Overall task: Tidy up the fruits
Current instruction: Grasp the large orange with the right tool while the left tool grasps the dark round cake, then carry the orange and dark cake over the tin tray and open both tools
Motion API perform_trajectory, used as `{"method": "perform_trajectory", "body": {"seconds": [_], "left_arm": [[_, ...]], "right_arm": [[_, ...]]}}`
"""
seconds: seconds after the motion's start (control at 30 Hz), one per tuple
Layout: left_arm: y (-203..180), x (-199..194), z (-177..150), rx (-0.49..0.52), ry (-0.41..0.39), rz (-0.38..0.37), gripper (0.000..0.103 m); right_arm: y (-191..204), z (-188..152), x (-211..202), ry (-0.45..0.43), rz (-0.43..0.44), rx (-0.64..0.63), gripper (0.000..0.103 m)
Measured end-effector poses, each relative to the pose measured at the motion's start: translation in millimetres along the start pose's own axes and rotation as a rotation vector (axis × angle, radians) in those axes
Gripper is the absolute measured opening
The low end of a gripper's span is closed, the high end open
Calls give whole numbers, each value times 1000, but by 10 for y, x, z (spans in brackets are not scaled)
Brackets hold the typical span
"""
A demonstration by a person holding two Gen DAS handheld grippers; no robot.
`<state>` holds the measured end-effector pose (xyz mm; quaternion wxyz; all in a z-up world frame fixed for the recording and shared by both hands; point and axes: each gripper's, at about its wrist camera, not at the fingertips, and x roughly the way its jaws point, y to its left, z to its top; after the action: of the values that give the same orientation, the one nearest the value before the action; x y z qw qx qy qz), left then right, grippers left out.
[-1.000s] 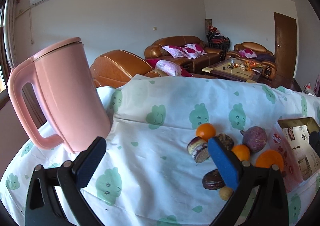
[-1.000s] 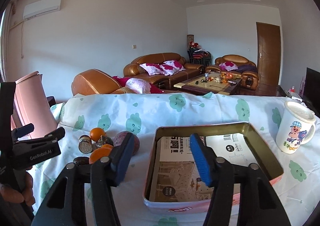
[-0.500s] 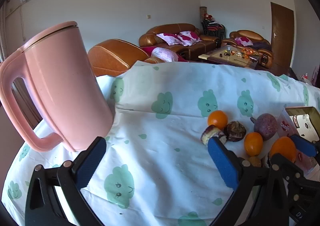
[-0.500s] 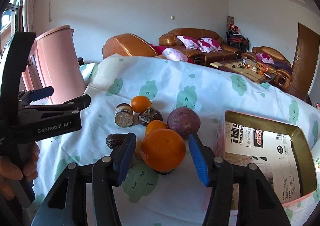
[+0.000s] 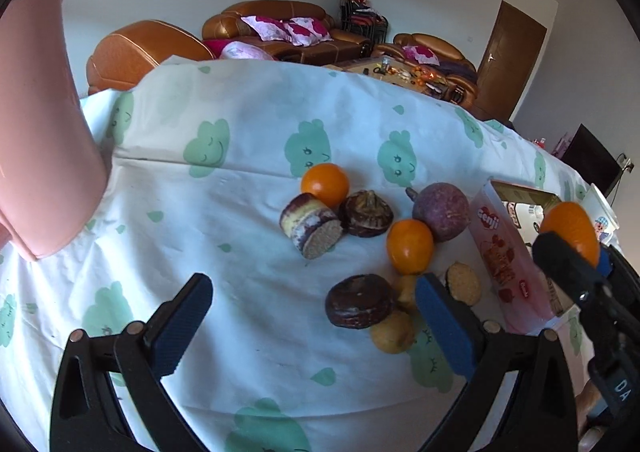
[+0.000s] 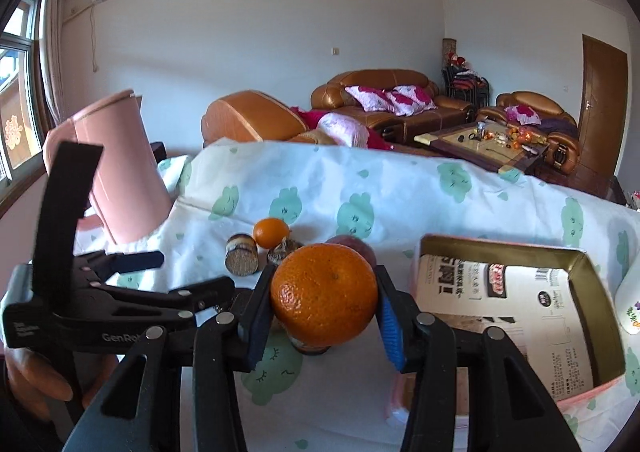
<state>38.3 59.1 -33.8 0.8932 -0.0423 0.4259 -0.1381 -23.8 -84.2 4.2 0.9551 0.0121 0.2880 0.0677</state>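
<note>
Right gripper (image 6: 324,298), jaws just closed on a large orange (image 6: 324,294), lifts it toward the tin (image 6: 580,264) at three o'clock; left gripper (image 5: 312,316) hovers wide open, empty

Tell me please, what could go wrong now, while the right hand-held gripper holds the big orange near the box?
1. The right hand-held gripper pinches the big orange only at its sides, so the round fruit may slip out and roll off the table.
2. The tin box is close beside it; a careless swing could hit its wall.
3. The open left hand-held gripper hovers low over the fruit pile and might scatter the dark round fruit.
</note>
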Motion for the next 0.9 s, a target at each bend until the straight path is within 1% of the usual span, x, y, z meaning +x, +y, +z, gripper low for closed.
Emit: {"method": "perform_trajectory", "body": {"seconds": [0.03,0.07,0.1,0.13,0.2,0.27,0.3,0.33,0.37,0.43,0.63,0.73,0.8,0.83,0.87,0.9], "left_arm": [[-23,54,-8,-6,24,-24,94],[-48,112,-16,-8,49,-43,82],[-69,166,-25,-12,71,-47,79],[-65,175,-28,-33,53,-73,78],[-53,204,-15,-62,59,-84,74],[-24,215,-10,-80,50,-113,60],[-3,220,-12,-87,44,-134,55],[20,218,-13,-95,37,-159,41],[38,219,-17,-104,37,-175,39],[46,206,-16,-98,44,-176,39],[-6,92,-72,-26,34,-92,39],[-45,76,-87,23,11,-44,39],[-62,101,-90,33,3,-21,45],[-52,139,-102,28,21,-18,49],[-23,142,-101,9,16,-25,47],[4,145,-98,1,19,-30,43]], "right_arm": [[-24,19,-62,-22,-10,-1,48],[-38,39,-102,-37,-21,-4,48],[-59,42,-139,-46,-30,-6,48],[-81,51,-161,-51,-37,-6,48],[-134,49,-198,-53,-43,8,48],[-187,32,-219,-47,-42,22,48],[-211,20,-231,-45,-44,27,48],[-240,13,-249,-42,-47,30,48],[-257,8,-246,-40,-49,35,48],[-289,2,-235,-37,-51,44,48],[-339,-13,-274,-52,-65,50,48],[-355,-12,-315,-64,-70,53,48],[-368,-13,-327,-66,-68,57,48],[-370,-15,-320,-63,-66,60,49],[-365,-24,-307,-57,-64,62,49],[-360,-28,-293,-52,-63,62,49]]}}
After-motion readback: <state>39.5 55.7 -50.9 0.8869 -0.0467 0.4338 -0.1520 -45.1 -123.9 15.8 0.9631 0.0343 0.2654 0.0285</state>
